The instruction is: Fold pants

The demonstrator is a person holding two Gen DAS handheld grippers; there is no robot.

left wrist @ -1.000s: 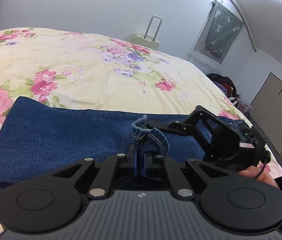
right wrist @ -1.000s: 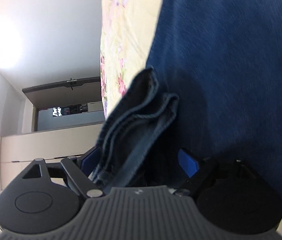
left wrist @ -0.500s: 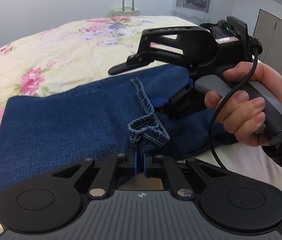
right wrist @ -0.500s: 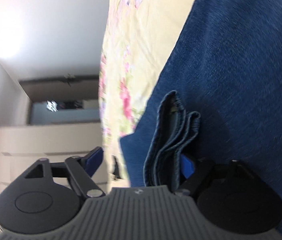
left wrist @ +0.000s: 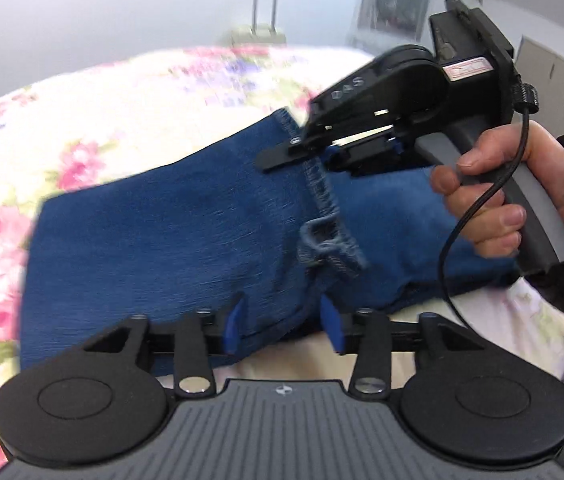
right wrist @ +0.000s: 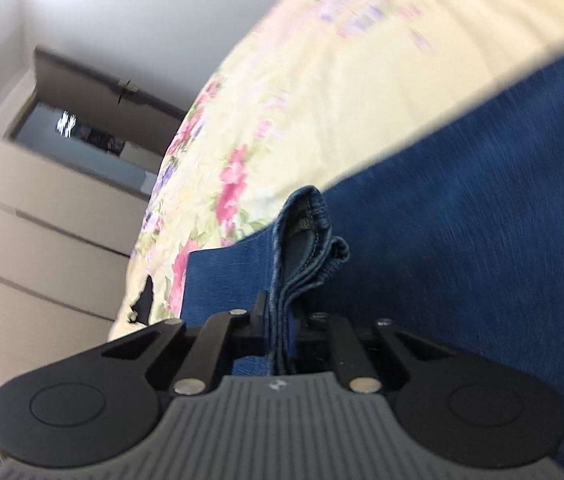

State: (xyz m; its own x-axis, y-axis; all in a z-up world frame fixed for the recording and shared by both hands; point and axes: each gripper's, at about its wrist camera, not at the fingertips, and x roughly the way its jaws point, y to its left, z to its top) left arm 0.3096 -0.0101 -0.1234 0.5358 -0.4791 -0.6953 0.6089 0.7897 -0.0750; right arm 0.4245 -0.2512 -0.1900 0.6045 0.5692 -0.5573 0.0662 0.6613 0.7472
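the jeans lie along the bed's near edge, right tongs pinching the bunched hem, left tongs spread astride a fold, so that unheld side could sag and skew the fold

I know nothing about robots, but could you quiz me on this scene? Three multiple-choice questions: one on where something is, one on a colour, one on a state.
1. Where do the jeans lie? A on a floral bedspread; B on a wooden floor; C inside a drawer.
2. What colour are the jeans? A black; B grey; C blue.
3. The right gripper is: A open and empty; B shut on the jeans; C holding a cup.

Answers:
1 A, flowered bedding surrounds them.
2 C, the denim is plainly blue.
3 B, it clamps a folded denim edge.
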